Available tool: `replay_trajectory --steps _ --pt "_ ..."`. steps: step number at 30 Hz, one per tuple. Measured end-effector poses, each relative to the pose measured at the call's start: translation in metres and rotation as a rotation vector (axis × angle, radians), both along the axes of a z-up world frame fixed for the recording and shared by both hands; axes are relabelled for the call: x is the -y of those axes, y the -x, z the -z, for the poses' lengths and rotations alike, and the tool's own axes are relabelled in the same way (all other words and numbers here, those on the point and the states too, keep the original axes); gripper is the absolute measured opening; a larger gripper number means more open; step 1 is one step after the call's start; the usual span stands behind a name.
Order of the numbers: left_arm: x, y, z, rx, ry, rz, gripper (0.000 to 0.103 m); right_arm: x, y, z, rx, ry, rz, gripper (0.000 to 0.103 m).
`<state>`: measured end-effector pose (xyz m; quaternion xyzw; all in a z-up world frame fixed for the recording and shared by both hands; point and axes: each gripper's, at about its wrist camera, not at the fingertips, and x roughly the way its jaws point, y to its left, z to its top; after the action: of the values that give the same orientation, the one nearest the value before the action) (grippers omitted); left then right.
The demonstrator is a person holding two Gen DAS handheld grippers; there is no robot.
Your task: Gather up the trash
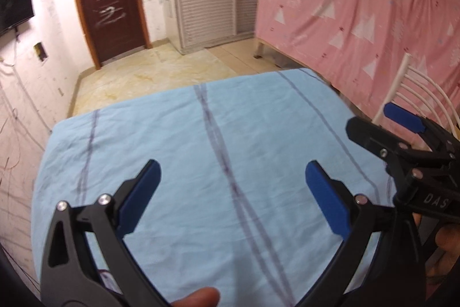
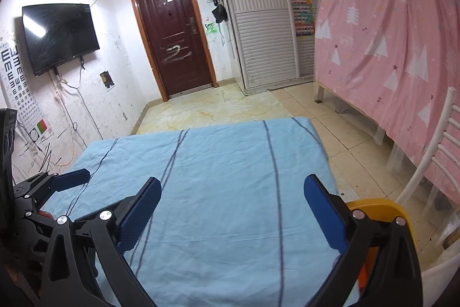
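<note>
item: left gripper (image 1: 233,186). state: jaws spread wide, nothing between the blue pads (image 1: 141,197), hanging over the blue cloth (image 1: 201,134).

item: right gripper (image 2: 233,203). state: jaws likewise spread wide and empty; it sits just beside the left one, at the right edge of the left wrist view.

item: blue cloth. covers the table, lined with dark stripes, lightly creased; the visible part is bare.

item: trash. location: not in either view. no scrap, wrapper or bag shows on the cloth or on the tiled floor (image 2: 212,108).

item: yellow rim (image 2: 373,206). low right, just behind the right finger; possibly a bin, too hidden to confirm.

item: white chair (image 2: 431,163). stands by the pink curtain (image 2: 388,48), near the table's right side.

risks, judged:
- with no trash in sight, either claw may close on a fold of cloth and drag the cover.
- the two grippers sit close; a sideways swing could knock them together.
- a reach to the right could clip the chair or the yellow rim, since both lie at the view's edge.
</note>
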<state>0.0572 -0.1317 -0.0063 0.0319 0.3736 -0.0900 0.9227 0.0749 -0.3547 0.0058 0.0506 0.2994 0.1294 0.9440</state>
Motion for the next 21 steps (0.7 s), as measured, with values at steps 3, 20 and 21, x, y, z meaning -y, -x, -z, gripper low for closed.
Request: replay_trajectory --steps 3,20,21 --pt "-0.018 0.005 0.002 0.016 0.009 -0.035 0.097 -0.018 0.002 0.0 0.003 0.007 -0.022 0.093" --pt "-0.088 0.02 0.018 0.091 0.063 -0.179 0.097 -0.082 0.006 0.021 0.02 0.061 -0.081 0.094" --pt "-0.089 0.019 0.02 0.092 0.063 -0.18 0.097 -0.084 0.006 0.022 0.019 0.06 -0.081 0.094"
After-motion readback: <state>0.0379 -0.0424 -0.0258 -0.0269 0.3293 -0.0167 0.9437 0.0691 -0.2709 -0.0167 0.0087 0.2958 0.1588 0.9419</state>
